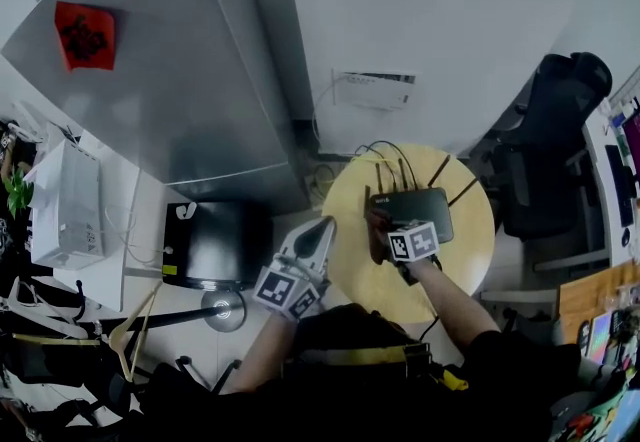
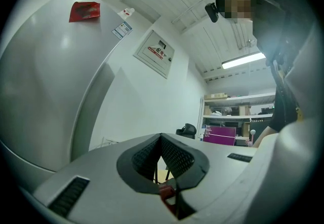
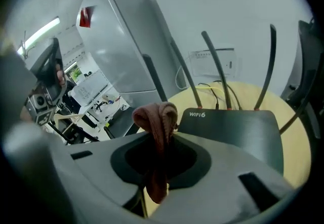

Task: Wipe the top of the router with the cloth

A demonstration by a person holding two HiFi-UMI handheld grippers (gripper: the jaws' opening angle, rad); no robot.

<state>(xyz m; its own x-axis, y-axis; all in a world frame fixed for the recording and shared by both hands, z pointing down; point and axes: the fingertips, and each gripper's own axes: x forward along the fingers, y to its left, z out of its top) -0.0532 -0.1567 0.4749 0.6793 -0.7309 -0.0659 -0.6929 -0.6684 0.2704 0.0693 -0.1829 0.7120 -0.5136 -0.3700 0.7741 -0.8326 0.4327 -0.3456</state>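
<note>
Router point(image 1: 412, 202) sits on the far half of the round yellow surface point(image 1: 470, 255), flat and black, antennas sticking up at the back toward the wall and a few cables plugged in there too; the right tool view shows a WIFI6 print on its near left corner.

Right tool point(image 1: 380, 230) is over the router's left side, clamped tight on the cloth point(image 3: 157, 116); cloth is a reddish-brown rag, bunched into a lump above the jaws with a tail hanging down between them. From the right tool view the lump is just beside that printed corner; can't tell if it's actually touching the top or not.

Left tool point(image 1: 324, 224) is off the surface's left edge, near it but well apart from the router, pointing up toward the fridge point(image 1: 170, 80); jaws are pinched together at the tips with nothing in them.

Other stuff: black box point(image 1: 215, 245) on the floor left of the surface; dark office chair point(image 1: 545, 160) off to the right; white wall box point(image 1: 375, 90) behind the router.
</note>
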